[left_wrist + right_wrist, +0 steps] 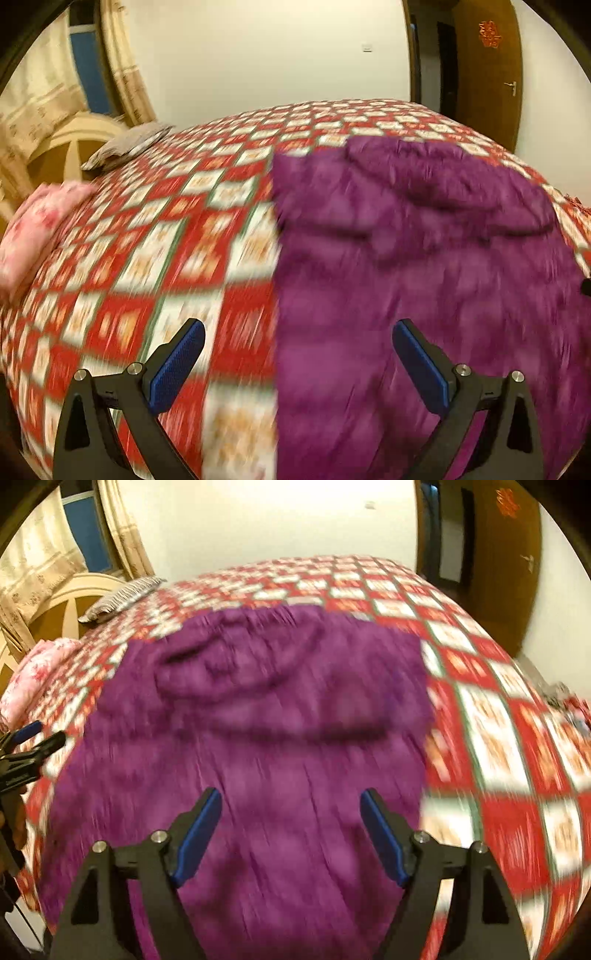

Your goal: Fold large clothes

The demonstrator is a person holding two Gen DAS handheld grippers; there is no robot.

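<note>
A large purple garment (424,258) lies spread on a bed with a red and white patterned cover (166,240); its hood is at the far end. In the right wrist view the garment (258,738) fills the middle. My left gripper (298,332) is open and empty above the garment's left edge. It also shows at the left edge of the right wrist view (38,734). My right gripper (291,801) is open and empty above the garment's lower middle. Both views are blurred by motion.
A pink pillow (33,232) and a striped grey pillow (125,146) lie at the bed's left side by a cream headboard (70,136). Curtains hang at the far left. A brown door (487,74) stands at the far right. The bed cover (498,738) extends right of the garment.
</note>
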